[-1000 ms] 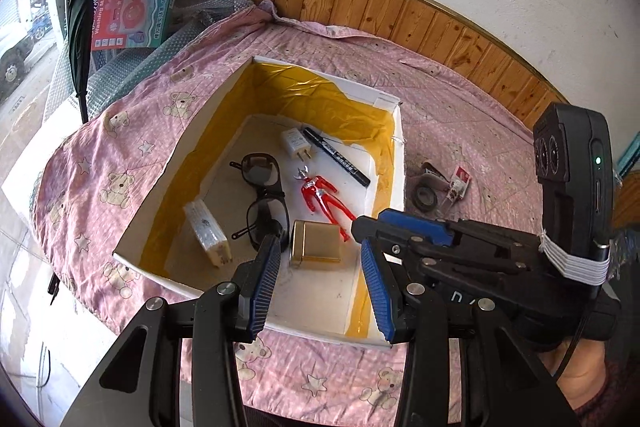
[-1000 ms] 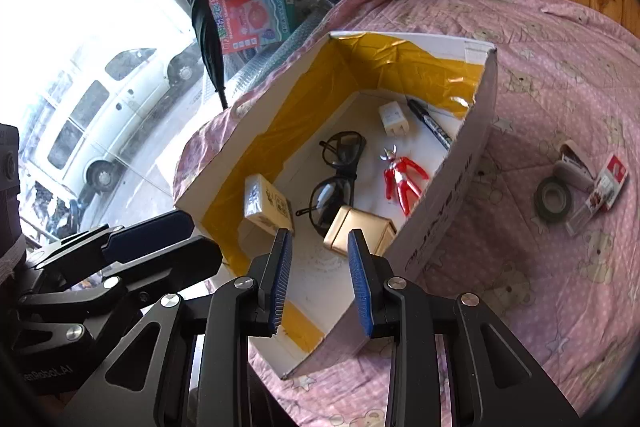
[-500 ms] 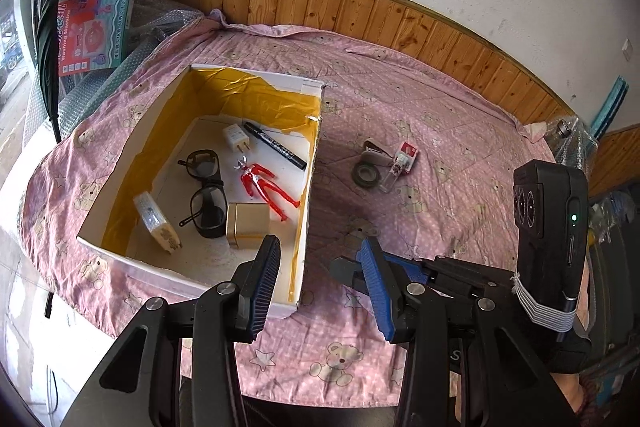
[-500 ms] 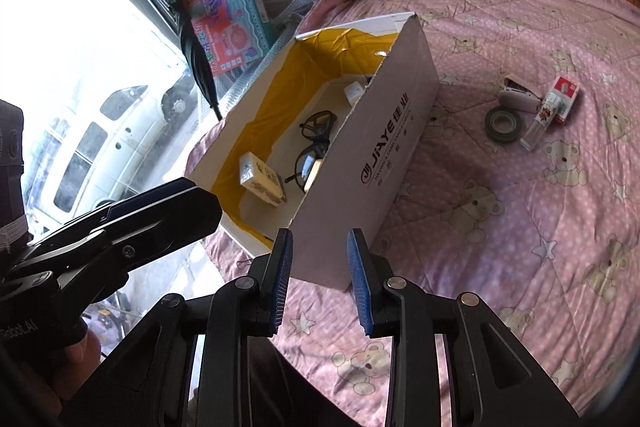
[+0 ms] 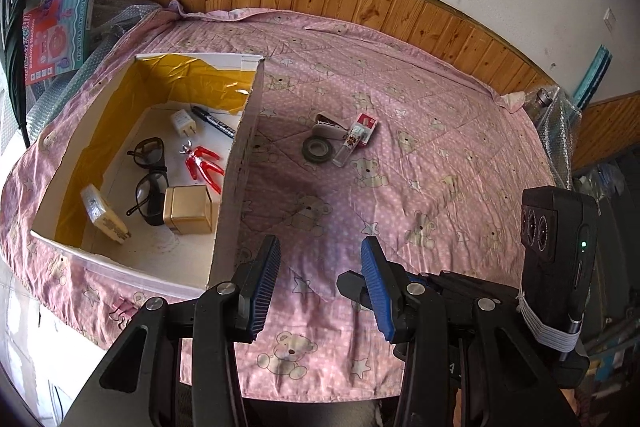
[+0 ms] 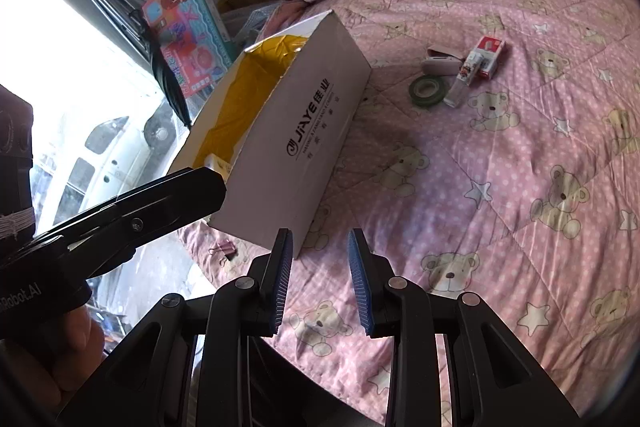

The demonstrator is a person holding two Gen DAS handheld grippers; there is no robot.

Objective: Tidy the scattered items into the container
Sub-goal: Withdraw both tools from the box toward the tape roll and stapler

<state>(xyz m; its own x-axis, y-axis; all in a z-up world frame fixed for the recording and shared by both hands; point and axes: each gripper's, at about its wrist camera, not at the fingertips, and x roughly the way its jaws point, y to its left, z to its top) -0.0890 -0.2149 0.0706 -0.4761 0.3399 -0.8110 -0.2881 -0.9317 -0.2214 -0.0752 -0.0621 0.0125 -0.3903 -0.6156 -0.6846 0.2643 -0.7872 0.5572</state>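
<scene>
A white cardboard box (image 5: 234,163) (image 6: 316,131) lined with yellow tape sits at the left of a pink bear-print quilt. Inside lie black glasses (image 5: 150,175), a red toy figure (image 5: 202,165), a gold tin (image 5: 187,215), a white charger (image 5: 183,123), a black marker (image 5: 214,123) and a small packet (image 5: 103,215). On the quilt to its right lie a tape roll (image 5: 318,148) (image 6: 427,89), a white stapler (image 5: 329,126) (image 6: 442,61), a clear vial (image 5: 347,147) (image 6: 462,83) and a red-white packet (image 5: 366,129) (image 6: 491,57). My left gripper (image 5: 320,287) and right gripper (image 6: 320,279) both hang open and empty, near the quilt's front edge.
A pink binder clip (image 6: 224,249) lies by the box's near corner. A toy box (image 5: 56,7) leans on bubble wrap at the far left by a window. Wooden panelling rims the bed behind. Bags stand at the far right (image 5: 556,123). Open quilt lies between the grippers and the scattered items.
Both grippers have pulled back from over the box and swung right, so the box's inside now sits left in the left view. The box contents have not moved.
</scene>
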